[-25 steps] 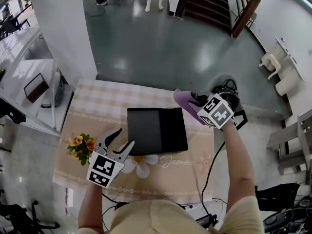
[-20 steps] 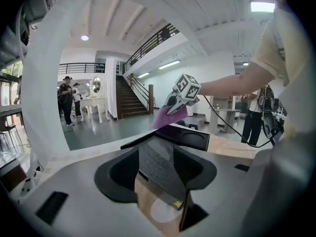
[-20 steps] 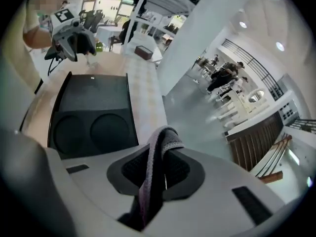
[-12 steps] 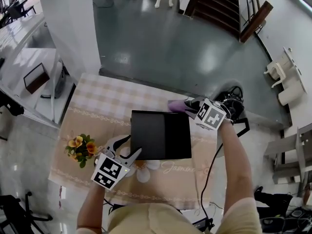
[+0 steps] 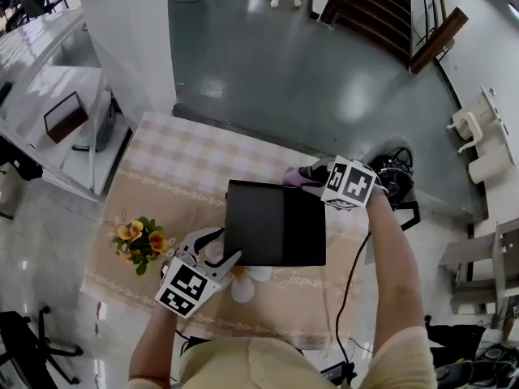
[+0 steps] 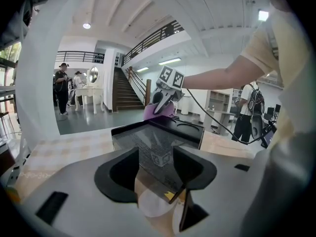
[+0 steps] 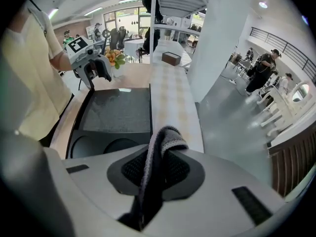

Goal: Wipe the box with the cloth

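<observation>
A flat black box (image 5: 276, 233) lies in the middle of the checked tablecloth (image 5: 170, 168). My right gripper (image 5: 312, 174) is at the box's far right corner, shut on a purple cloth (image 5: 293, 177) that touches the box's far edge. In the right gripper view the cloth (image 7: 157, 157) is pinched between the jaws, with the box (image 7: 116, 113) just beyond. My left gripper (image 5: 212, 248) stands open at the box's near left corner. The left gripper view has the box (image 6: 158, 139) straight ahead between its open jaws, and the cloth (image 6: 157, 111) at its far end.
A small pot of orange and yellow flowers (image 5: 138, 241) stands on the table left of my left gripper. A white pillar (image 5: 130, 31) rises beyond the table's far left. A black cable (image 5: 349, 282) runs past the table's right edge. People stand far off (image 7: 264, 68).
My right gripper has carried the cloth left and down onto the box's far edge. The left gripper has drawn slightly closer to the box's near left corner.
</observation>
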Demonstrator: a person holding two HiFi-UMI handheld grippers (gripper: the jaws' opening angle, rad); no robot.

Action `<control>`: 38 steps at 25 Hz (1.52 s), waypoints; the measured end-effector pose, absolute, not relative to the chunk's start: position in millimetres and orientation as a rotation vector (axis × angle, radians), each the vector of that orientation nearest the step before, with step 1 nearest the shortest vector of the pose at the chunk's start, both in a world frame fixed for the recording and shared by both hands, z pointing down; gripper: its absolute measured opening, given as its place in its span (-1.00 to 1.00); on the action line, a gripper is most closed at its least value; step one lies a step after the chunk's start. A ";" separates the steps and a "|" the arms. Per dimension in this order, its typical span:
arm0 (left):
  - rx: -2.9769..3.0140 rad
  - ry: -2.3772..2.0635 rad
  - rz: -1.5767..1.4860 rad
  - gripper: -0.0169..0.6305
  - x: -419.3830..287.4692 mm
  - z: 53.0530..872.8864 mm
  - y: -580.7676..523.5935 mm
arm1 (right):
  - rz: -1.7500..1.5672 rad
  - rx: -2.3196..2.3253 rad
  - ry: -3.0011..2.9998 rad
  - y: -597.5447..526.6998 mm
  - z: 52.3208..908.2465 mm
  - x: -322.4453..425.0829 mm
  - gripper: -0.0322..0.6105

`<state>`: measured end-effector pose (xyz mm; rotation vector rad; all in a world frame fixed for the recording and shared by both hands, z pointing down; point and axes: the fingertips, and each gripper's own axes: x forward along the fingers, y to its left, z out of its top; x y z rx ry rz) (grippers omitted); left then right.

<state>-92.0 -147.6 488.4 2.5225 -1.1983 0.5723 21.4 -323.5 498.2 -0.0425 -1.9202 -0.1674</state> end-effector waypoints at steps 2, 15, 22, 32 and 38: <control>2.512 -1.214 0.572 -0.23 -95.7 489.6 -144.9 | -0.173 -0.064 -1.924 -320.7 499.6 12.4 -0.68; 2.436 -1.274 0.523 -0.23 -109.5 495.8 -121.4 | -0.245 -0.170 -1.997 -299.7 504.6 -60.1 -0.68; 2.408 -1.309 0.490 -0.23 -114.4 496.8 -113.0 | -0.292 -0.206 -2.020 -289.1 506.9 -93.7 -0.68; 2.373 -1.360 0.459 -0.23 -122.1 496.3 -102.5 | -0.342 -0.238 -2.038 -273.1 502.4 -126.3 -0.68; 2.355 -1.384 0.454 -0.23 -128.0 497.3 -96.5 | -0.376 -0.233 -2.044 -269.1 502.7 -140.7 -0.68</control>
